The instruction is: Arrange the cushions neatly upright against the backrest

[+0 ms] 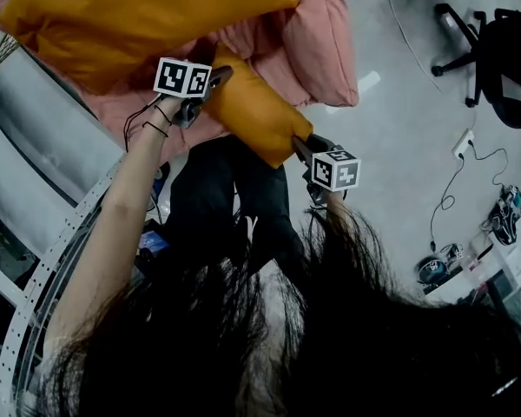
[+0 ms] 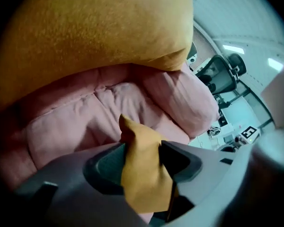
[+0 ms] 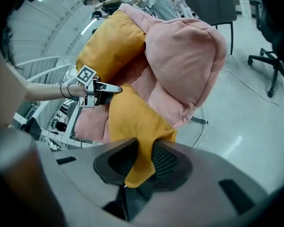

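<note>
- The left gripper (image 2: 143,146) pinches one corner of the small orange cushion (image 2: 139,178) — cloth fills the gap between its jaws.
- The right gripper (image 3: 144,148) bites the other corner, so the cushion hangs between the two.
- Just past the left gripper, the big orange cushion (image 2: 94,32) lies on the pink sofa (image 2: 85,122).

My head camera looks steeply down; both gripper cameras crowd one orange cushion (image 1: 253,115), seemingly from opposite ends.
</note>
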